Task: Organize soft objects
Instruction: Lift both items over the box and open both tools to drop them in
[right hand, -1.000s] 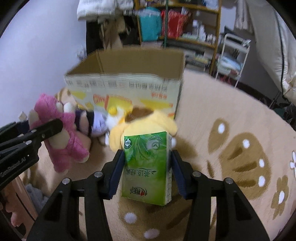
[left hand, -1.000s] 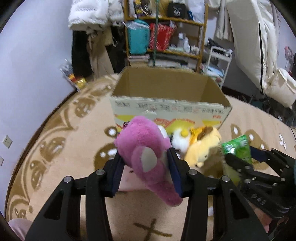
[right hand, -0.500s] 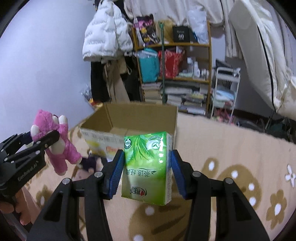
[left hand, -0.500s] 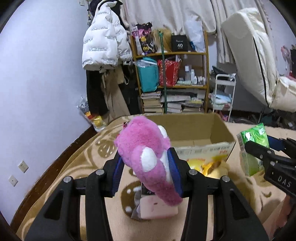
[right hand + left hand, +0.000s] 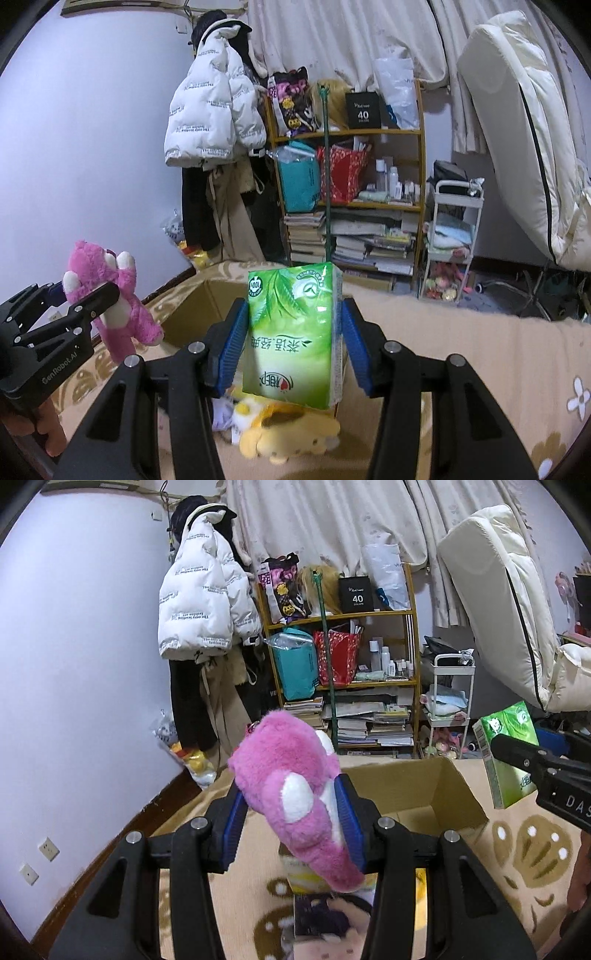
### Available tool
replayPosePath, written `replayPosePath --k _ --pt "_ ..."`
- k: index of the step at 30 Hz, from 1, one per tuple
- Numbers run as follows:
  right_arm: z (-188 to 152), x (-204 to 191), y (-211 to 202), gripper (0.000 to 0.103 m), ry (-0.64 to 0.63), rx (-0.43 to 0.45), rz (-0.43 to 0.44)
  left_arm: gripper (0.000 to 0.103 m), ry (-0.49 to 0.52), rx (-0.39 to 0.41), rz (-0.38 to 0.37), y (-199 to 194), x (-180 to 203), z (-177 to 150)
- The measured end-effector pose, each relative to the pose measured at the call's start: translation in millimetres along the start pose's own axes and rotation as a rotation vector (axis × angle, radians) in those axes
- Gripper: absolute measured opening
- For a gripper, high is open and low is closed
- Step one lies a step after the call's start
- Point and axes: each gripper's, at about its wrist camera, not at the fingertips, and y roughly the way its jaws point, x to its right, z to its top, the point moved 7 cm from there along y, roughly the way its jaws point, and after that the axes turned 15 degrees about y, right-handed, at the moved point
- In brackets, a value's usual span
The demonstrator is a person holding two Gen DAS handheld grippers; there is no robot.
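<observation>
Both grippers have risen since a second ago — left gripper [image 5: 291, 812] fingers clamping the pink bear [image 5: 295, 797], right gripper [image 5: 291, 347] clamping the green tissue pack [image 5: 293, 332] — level with the cardboard box [image 5: 417, 794] rim, open air above it

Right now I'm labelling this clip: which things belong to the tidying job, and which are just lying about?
Job:
pink bear, in left gripper
tissue pack, in right gripper
box
yellow plush on rug

Lying about:
shelf
white jacket
cart
mattress
</observation>
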Motion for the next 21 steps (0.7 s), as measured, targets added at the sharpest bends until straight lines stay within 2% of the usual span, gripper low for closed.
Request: replayPosePath --k 9,21 --pt "9.1 -6.9 29.6 0.054 0.000 0.022 0.030 0.046 -0.024 -0.033 -0.016 41.4 0.7 -8.7" --pt "-19.7 2.6 73.8 0.054 0.017 -0.067 0.026 0.046 -0.025 -0.087 -0.056 75.3 13.3 -24.6"
